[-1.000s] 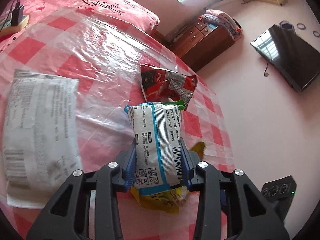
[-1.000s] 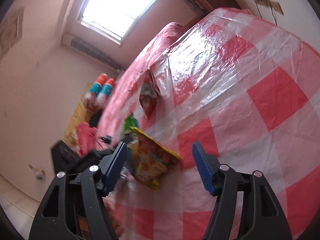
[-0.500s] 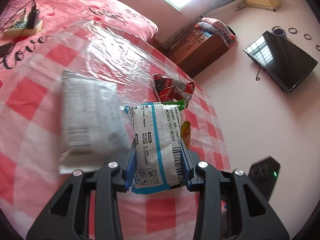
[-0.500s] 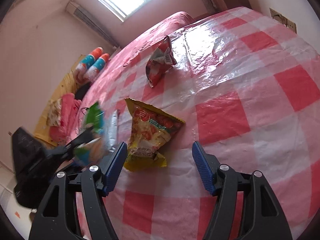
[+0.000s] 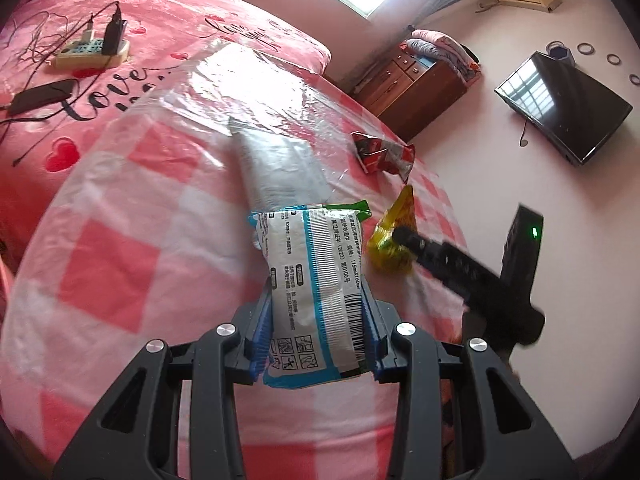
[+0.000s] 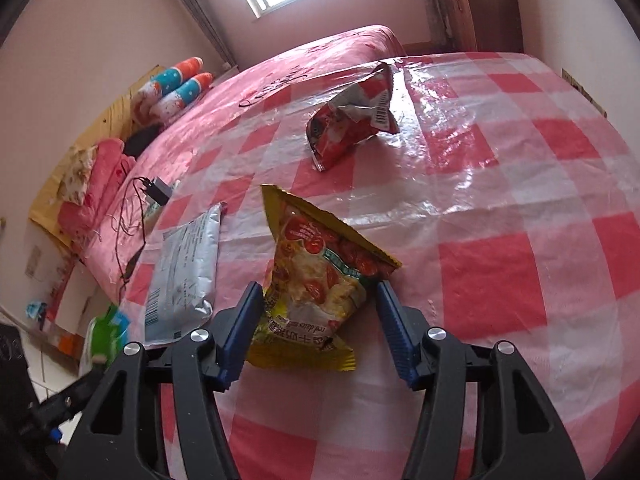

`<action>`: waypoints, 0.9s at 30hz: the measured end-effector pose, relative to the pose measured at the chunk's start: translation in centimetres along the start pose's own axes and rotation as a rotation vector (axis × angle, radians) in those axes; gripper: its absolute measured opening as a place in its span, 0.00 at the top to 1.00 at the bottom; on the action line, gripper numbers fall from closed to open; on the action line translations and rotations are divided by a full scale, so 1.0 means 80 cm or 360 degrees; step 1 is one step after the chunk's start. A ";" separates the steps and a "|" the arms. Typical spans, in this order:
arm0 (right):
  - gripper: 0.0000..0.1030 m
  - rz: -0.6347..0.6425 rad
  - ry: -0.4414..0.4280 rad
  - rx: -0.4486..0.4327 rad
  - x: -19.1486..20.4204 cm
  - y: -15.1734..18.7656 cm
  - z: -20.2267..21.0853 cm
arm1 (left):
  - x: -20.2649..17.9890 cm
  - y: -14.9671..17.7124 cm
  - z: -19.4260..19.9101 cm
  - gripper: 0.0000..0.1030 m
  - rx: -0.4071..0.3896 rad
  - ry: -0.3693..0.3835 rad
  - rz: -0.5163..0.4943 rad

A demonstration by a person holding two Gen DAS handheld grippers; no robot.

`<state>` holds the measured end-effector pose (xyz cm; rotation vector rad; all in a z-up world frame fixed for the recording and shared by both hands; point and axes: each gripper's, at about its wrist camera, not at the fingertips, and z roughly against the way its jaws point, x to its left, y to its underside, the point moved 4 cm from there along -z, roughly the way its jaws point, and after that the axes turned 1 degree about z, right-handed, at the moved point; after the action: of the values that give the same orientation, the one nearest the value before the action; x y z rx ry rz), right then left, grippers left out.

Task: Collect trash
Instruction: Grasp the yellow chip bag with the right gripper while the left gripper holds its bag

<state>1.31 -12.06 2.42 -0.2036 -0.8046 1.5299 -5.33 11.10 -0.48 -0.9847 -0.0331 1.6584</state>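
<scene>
Wrappers: one white-blue, one yellow, one red, one grey pouch

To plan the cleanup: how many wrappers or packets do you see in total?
4: blue-white packet in the left gripper; yellow bag between the closing right gripper jaws; grey packet and red bag on the bed.

The left hand-held gripper clamps a white-and-blue packet upright between its blue pads above the red-checked plastic sheet on the bed. A grey mailer bag lies just beyond. At right, the right hand-held gripper reaches the yellow snack bag; a red wrapper lies farther off.
</scene>
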 end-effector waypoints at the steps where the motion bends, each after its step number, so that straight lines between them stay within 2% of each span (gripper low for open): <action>1: 0.43 0.0005 0.0007 0.0004 0.001 -0.001 -0.001 | 0.003 0.002 0.004 0.62 0.0001 -0.0007 -0.0010; 6: 0.41 0.0044 0.0047 0.0052 0.007 -0.014 -0.012 | 0.018 0.011 0.020 0.62 0.0009 -0.0007 -0.0007; 9: 0.35 -0.0005 0.0001 0.0089 0.008 -0.021 -0.017 | 0.030 0.015 0.026 0.62 0.0008 -0.0008 0.0008; 14: 0.34 -0.0097 -0.0028 0.0118 0.007 -0.033 -0.022 | 0.047 0.019 0.033 0.62 0.0011 -0.0013 0.0052; 15: 0.36 -0.0107 -0.0011 0.0117 0.006 -0.034 -0.023 | 0.051 0.020 0.035 0.62 0.0011 -0.0016 0.0061; 18: 0.52 -0.0094 0.0043 0.0101 0.007 -0.035 -0.025 | 0.061 0.023 0.039 0.62 0.0005 -0.0013 0.0094; 27: 0.66 0.0053 0.0134 -0.0040 0.024 -0.025 -0.013 | 0.080 0.030 0.052 0.62 -0.0012 -0.0004 0.0146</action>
<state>3.20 -10.05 3.50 -0.2994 -0.7571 1.5331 -9.77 17.40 -2.67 -1.0027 0.0039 1.7441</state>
